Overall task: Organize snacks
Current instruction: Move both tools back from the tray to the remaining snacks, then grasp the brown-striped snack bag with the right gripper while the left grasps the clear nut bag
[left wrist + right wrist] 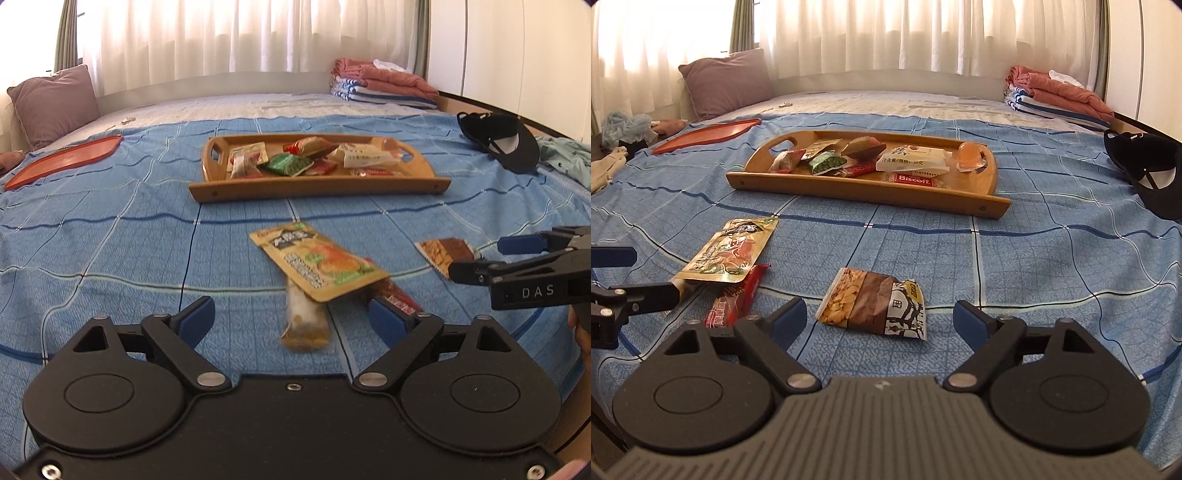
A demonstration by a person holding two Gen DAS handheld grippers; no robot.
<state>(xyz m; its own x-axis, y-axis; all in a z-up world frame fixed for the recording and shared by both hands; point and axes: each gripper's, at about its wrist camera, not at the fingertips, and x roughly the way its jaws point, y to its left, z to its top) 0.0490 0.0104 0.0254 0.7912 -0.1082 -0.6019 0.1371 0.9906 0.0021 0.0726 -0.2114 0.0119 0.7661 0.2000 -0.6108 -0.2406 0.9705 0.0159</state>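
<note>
A wooden tray (317, 186) (857, 192) holding several snack packets sits mid-bed. Nearer lie a tan pouch (317, 262) (727, 251), a clear yellowish packet (304, 321) partly under it, a red bar (397, 295) (735, 299), and a brown peanut packet (445, 253) (875, 308). My left gripper (291, 321) is open, its jaws either side of the clear packet and pouch, low over the sheet. My right gripper (875, 319) is open, its jaws either side of the peanut packet. It also shows at the right edge of the left wrist view (484, 258).
The bed has a blue checked sheet (1034, 266). A red tray lid (62, 162) (709, 134) lies at far left, a purple pillow (55, 103) behind it. A black cap (502, 142) (1148, 173) and folded towels (384, 83) are at right.
</note>
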